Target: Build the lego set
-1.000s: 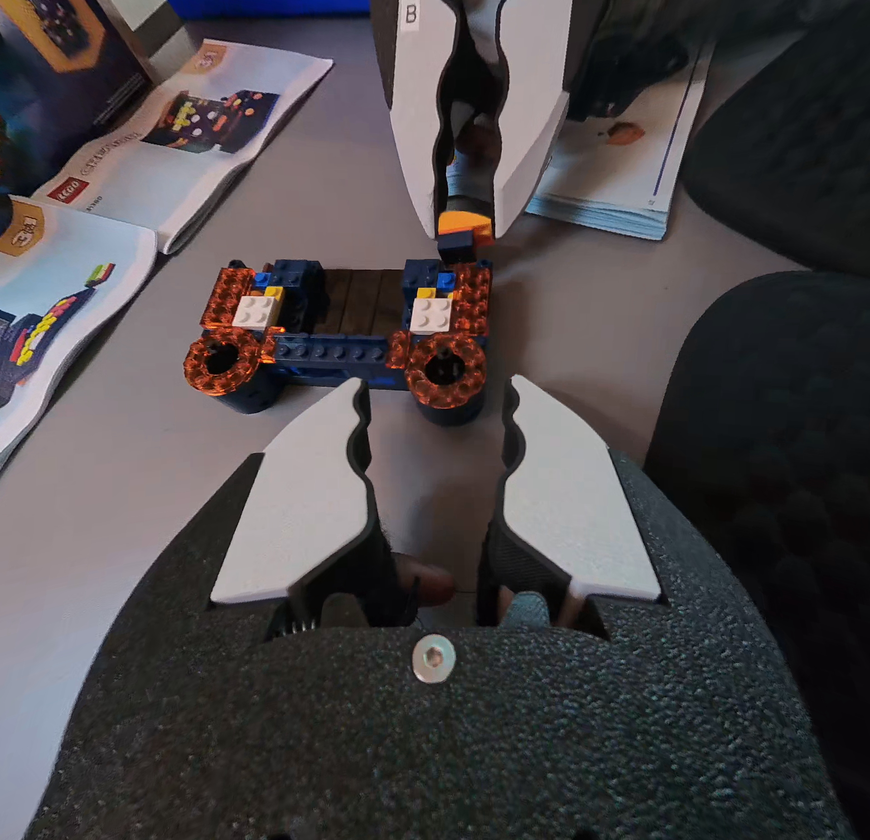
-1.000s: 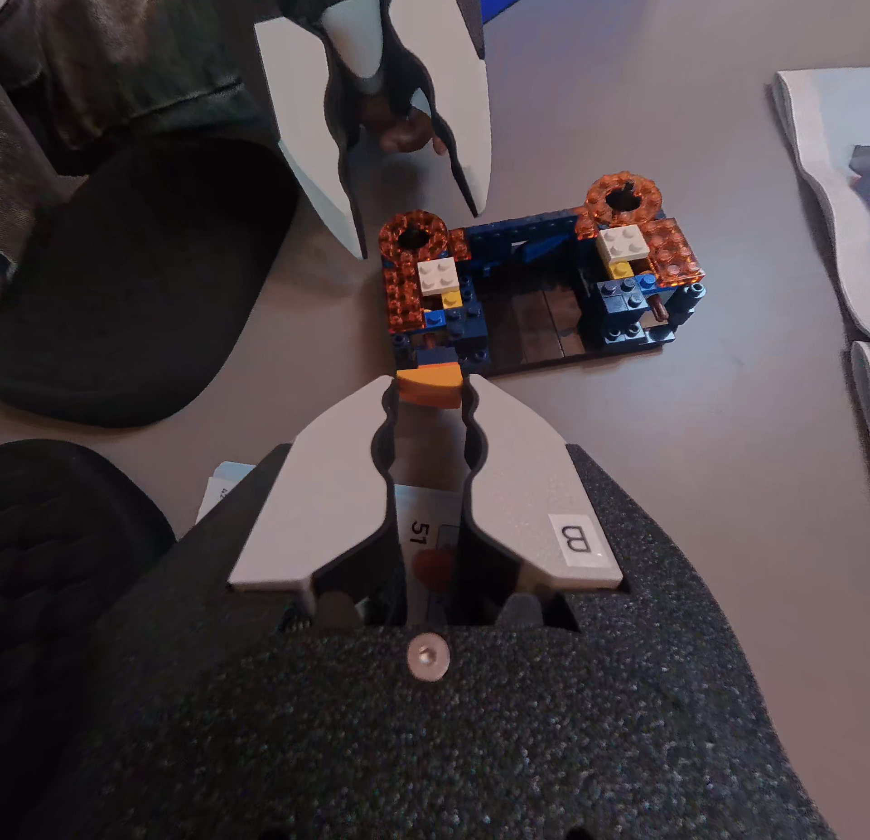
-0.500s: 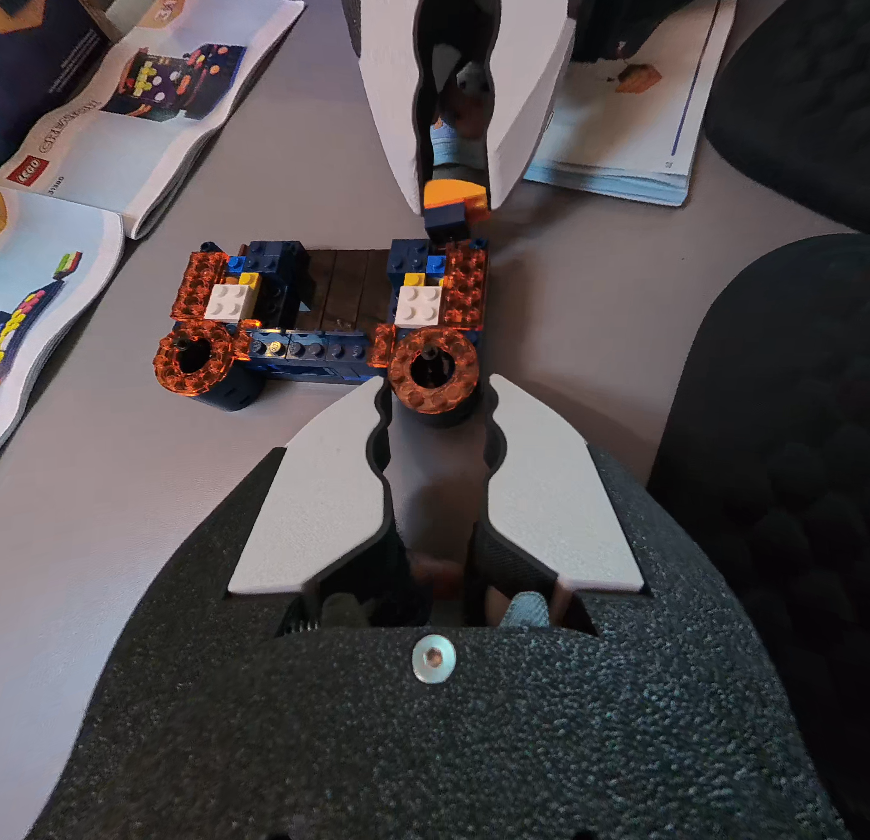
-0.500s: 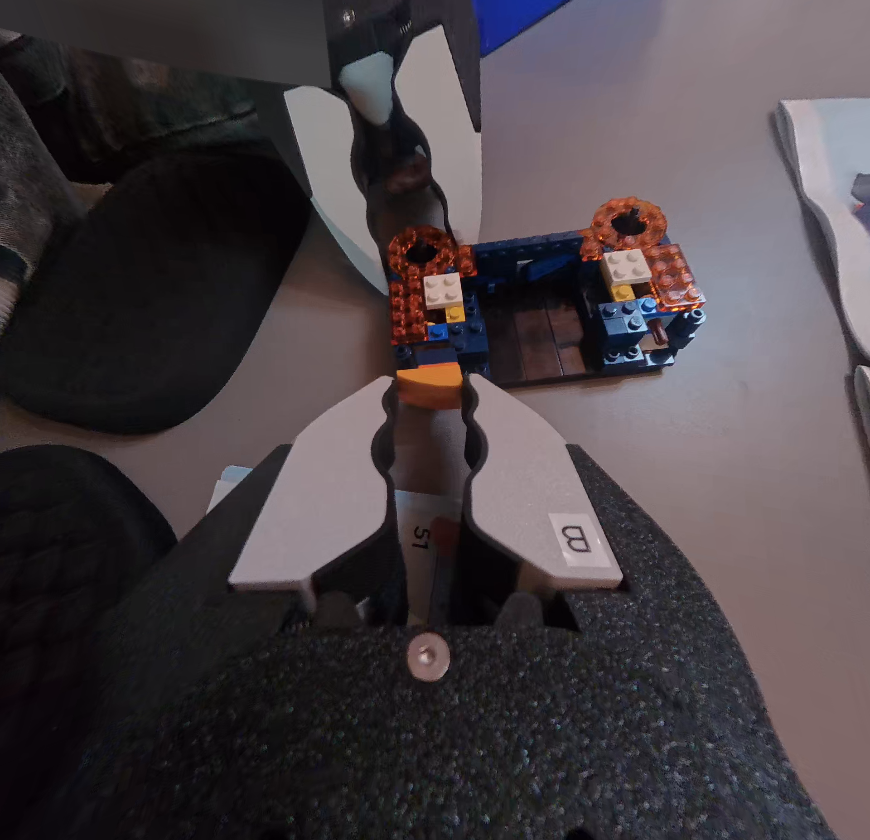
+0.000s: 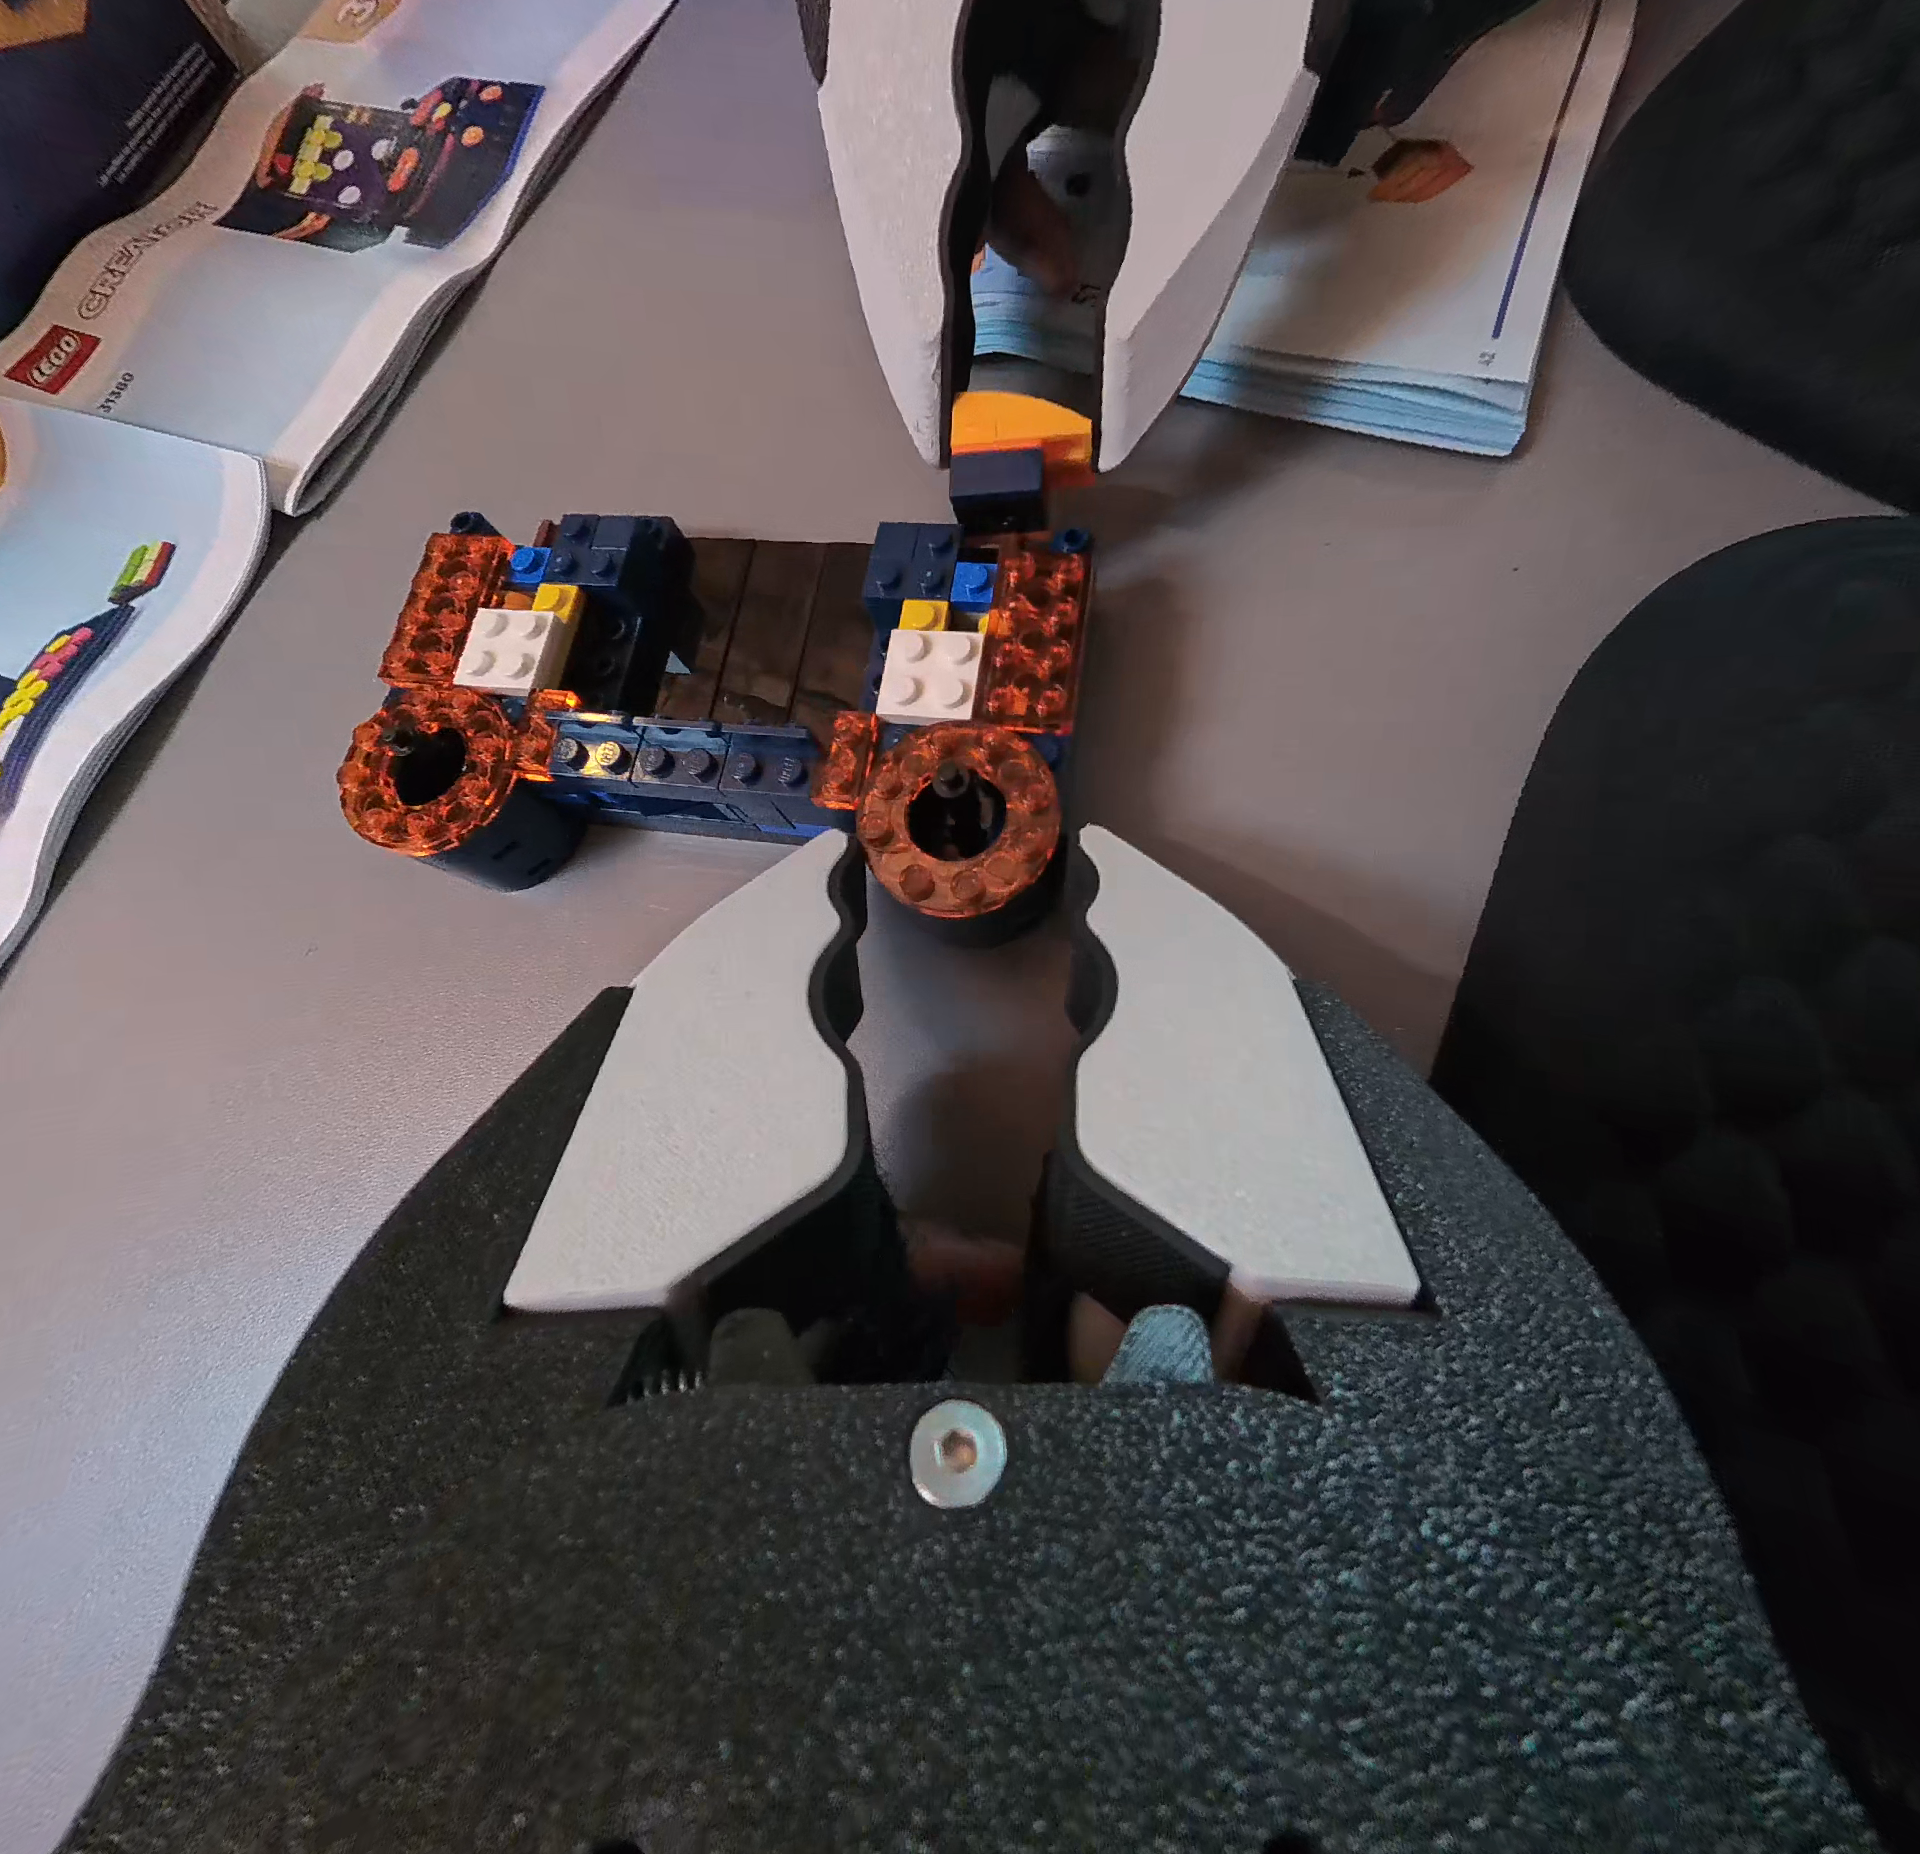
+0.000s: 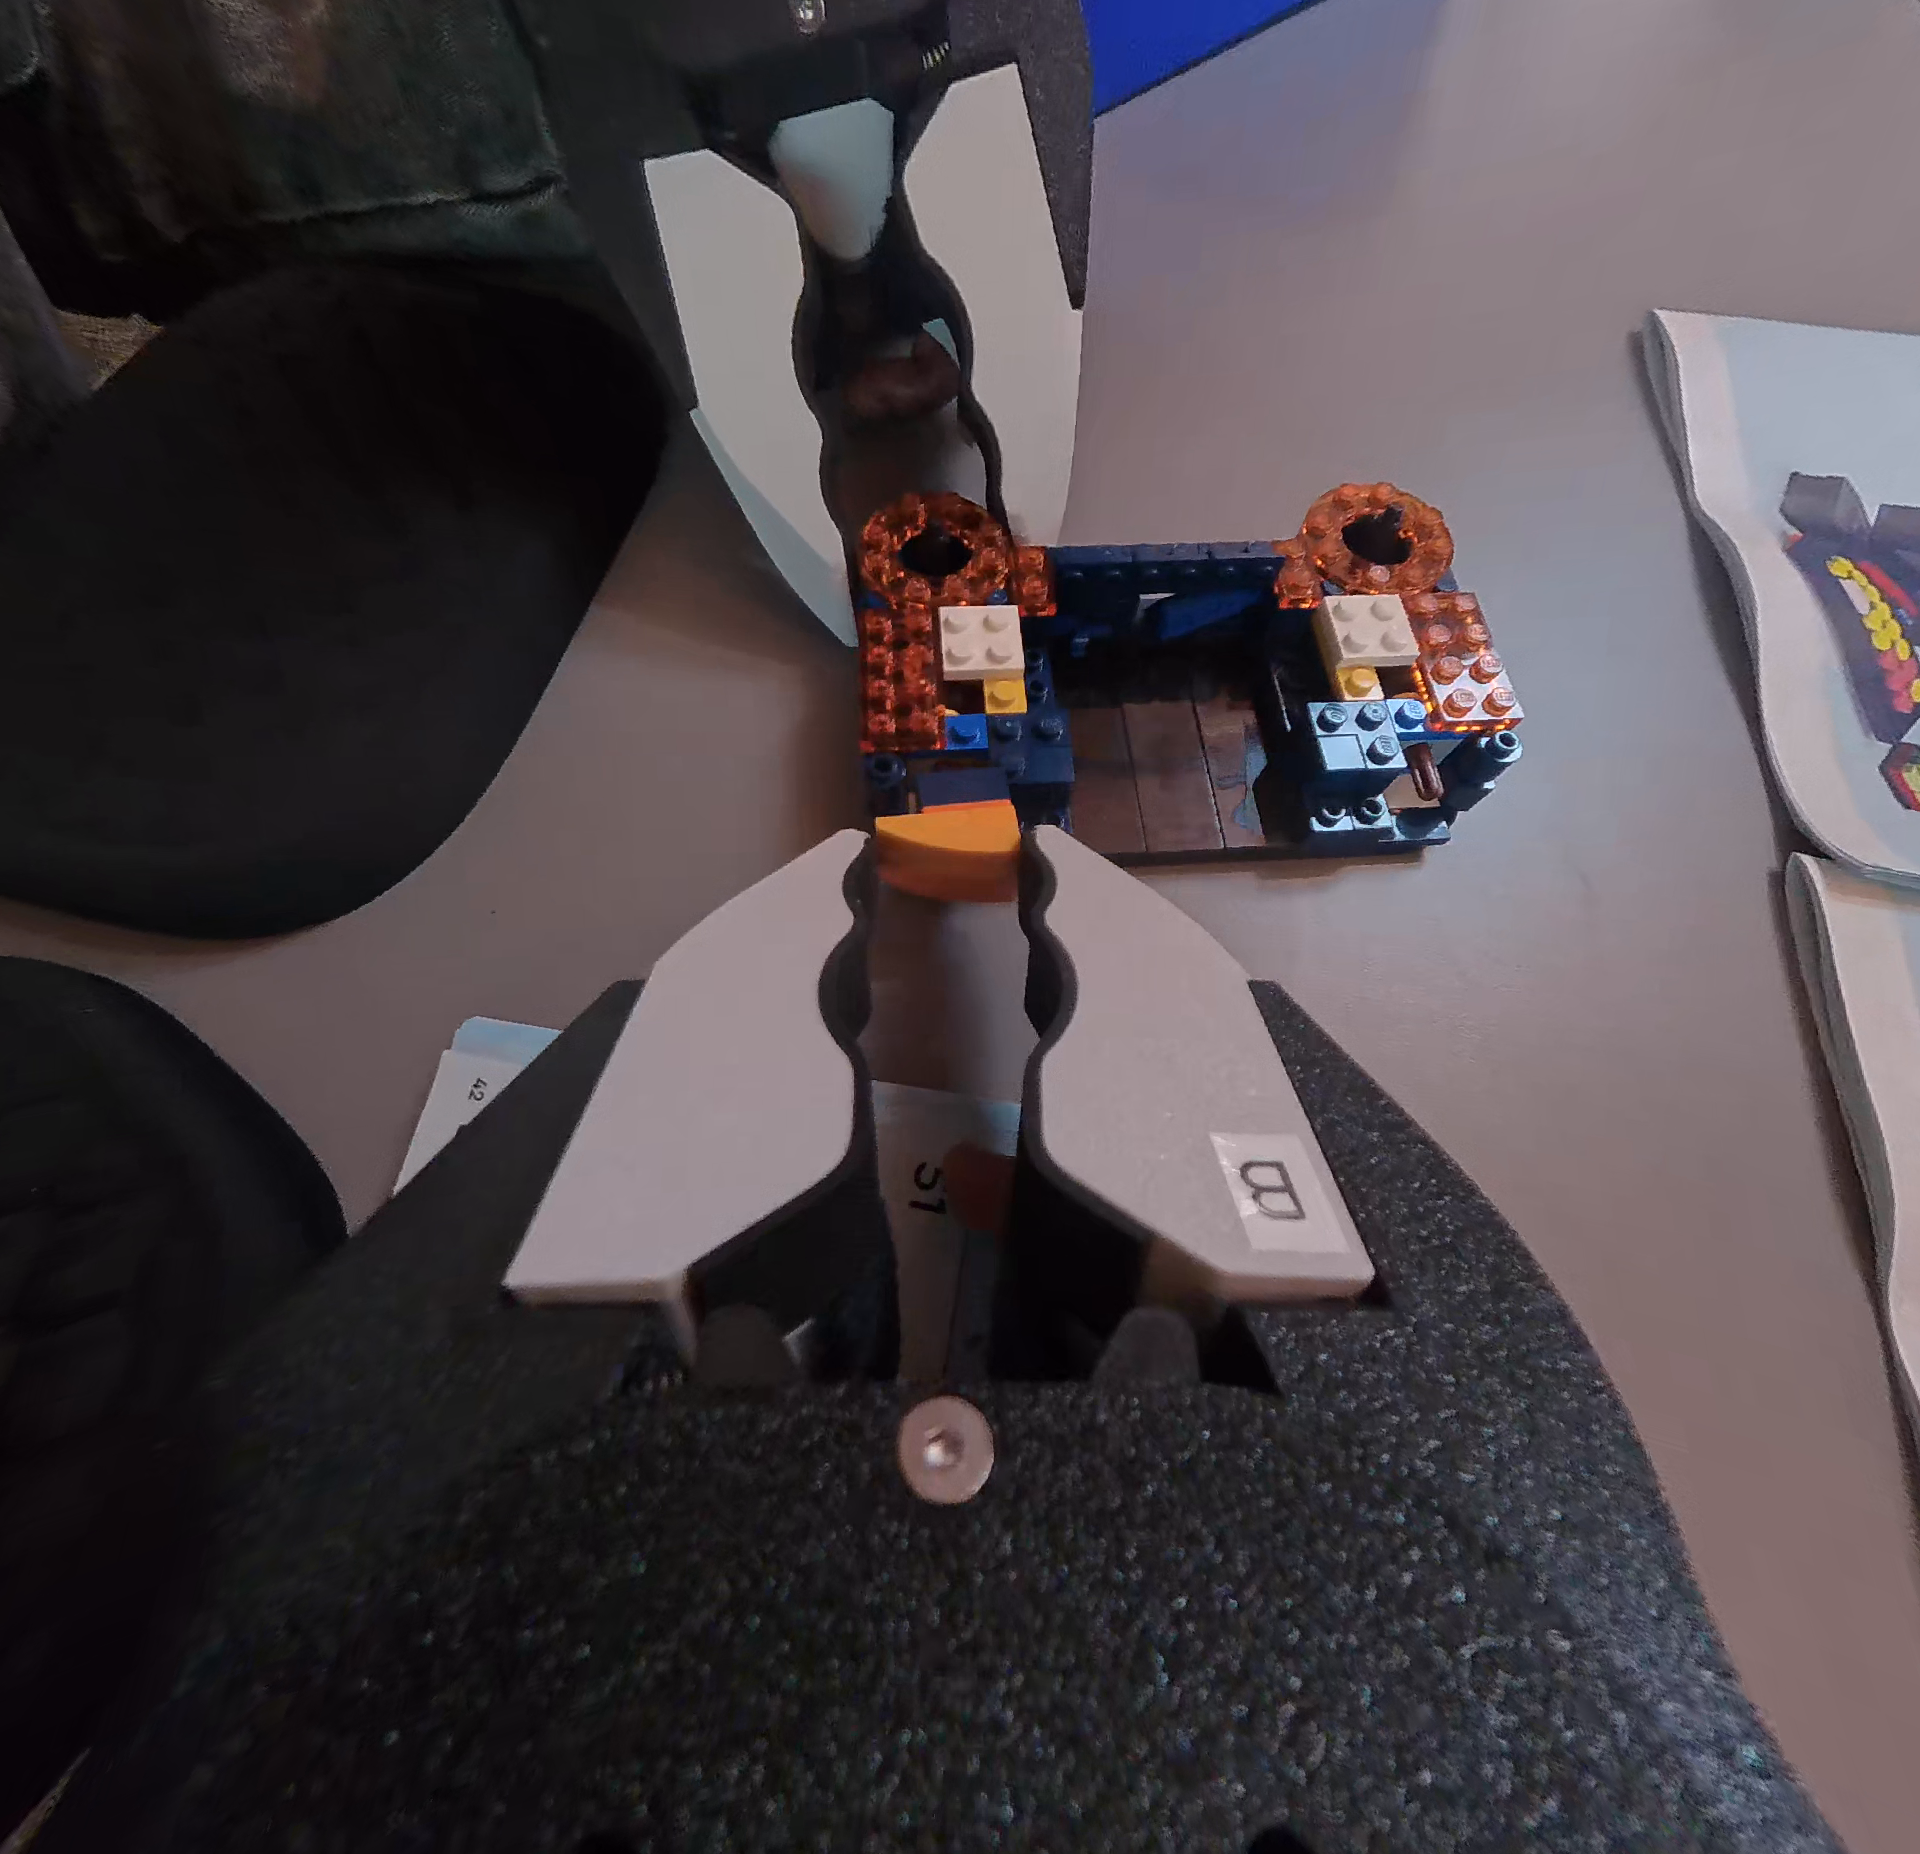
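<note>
Brick model: a dark-blue plastic brick build (image 5: 727, 682) with brown floor tiles and two clear-orange studded rings sits mid-table on the grey tabletop (image 5: 260, 1025).
Left gripper: the left gripper (image 5: 961, 869) is pinching the dark round post under the nearer orange ring (image 5: 956, 817); both white fingers (image 5: 769, 921) flank it closely.
Right gripper: the right gripper (image 6: 945, 854) clamps a small orange curved brick with a dark-blue block under it (image 6: 943, 848), pads pressed on both sides, at the model's corner.
Left view only: the orange brick (image 5: 1023, 422) hangs just above the far corner at 12 o'clock; closed booklets (image 5: 343, 204) lie at 10 o'clock, an open instruction book (image 5: 1382, 329) at 1 o'clock.
Right view only: the model's lighter blue corner (image 6: 1361, 755) at 2 o'clock; a blue edge (image 6: 1226, 7) at 12.
Open room: bare tabletop at 3 to 5 o'clock in the right view (image 6: 1455, 1129); black padded seats (image 5: 1714, 973) crowd the other side.
Hidden: contact under the ring is shadowed; whether the orange brick touches the model is unclear.
</note>
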The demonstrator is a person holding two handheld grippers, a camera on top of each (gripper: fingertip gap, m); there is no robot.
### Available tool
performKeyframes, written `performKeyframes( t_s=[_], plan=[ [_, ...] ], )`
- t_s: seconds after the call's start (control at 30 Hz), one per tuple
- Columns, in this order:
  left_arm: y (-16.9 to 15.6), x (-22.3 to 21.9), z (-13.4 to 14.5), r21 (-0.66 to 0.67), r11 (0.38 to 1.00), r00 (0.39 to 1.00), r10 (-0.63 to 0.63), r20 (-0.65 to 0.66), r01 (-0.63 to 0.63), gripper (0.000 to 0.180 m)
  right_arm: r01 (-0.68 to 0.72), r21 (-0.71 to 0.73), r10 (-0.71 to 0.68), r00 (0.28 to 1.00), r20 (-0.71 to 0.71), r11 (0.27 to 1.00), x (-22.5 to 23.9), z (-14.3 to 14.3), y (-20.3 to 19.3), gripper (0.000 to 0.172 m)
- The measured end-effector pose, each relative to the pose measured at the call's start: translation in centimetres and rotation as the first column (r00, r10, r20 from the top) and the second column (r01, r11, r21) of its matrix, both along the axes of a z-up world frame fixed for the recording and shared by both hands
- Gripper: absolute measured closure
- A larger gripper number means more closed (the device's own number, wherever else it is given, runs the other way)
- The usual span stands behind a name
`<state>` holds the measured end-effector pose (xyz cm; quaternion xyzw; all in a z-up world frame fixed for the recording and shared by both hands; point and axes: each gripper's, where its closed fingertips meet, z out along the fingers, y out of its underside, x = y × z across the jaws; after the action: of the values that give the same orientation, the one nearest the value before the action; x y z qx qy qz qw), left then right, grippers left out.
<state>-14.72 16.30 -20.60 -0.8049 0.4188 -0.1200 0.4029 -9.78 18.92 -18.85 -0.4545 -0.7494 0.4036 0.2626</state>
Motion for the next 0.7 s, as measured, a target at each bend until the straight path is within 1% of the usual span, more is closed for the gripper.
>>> performKeyframes(
  t_s=[0.13, 0.23, 0.33, 0.47, 0.7],
  plan=[
    [-0.07, 0.0, -0.04, -0.015, 1.0, 1.0, 0.001, 0.009, -0.001, 0.145, 0.005, 0.034, -0.004, 1.0, -0.017, 0.999, 0.0, 0.01, 0.01, 0.147],
    [-0.09, -0.01, -0.07, -0.025, 1.0, 1.0, 0.003, 0.014, -0.003, 0.146, 0.005, 0.126, 0.001, 0.999, -0.048, 0.992, 0.08, -0.19, -0.02, 0.147],
    [-0.09, -0.02, -0.07, -0.027, 1.0, 1.0, 0.004, 0.015, -0.004, 0.146, 0.014, 0.229, 0.006, 0.996, -0.09, 0.973, 0.08, -0.33, 0.06, 0.147],
    [-0.04, -0.08, -0.08, -0.033, 0.999, 1.0, 0.011, 0.019, -0.01, 0.146, 0.023, 0.33, 0.024, 0.99, -0.138, 0.944, -0.04, -0.39, 0.18, 0.147],
    [0.0, -0.15, -0.13, -0.045, 0.999, 0.999, 0.019, 0.026, -0.018, 0.146, 0.042, 0.381, 0.022, 0.987, -0.161, 0.924, -0.15, -0.43, 0.38, 0.147]
  ],
)
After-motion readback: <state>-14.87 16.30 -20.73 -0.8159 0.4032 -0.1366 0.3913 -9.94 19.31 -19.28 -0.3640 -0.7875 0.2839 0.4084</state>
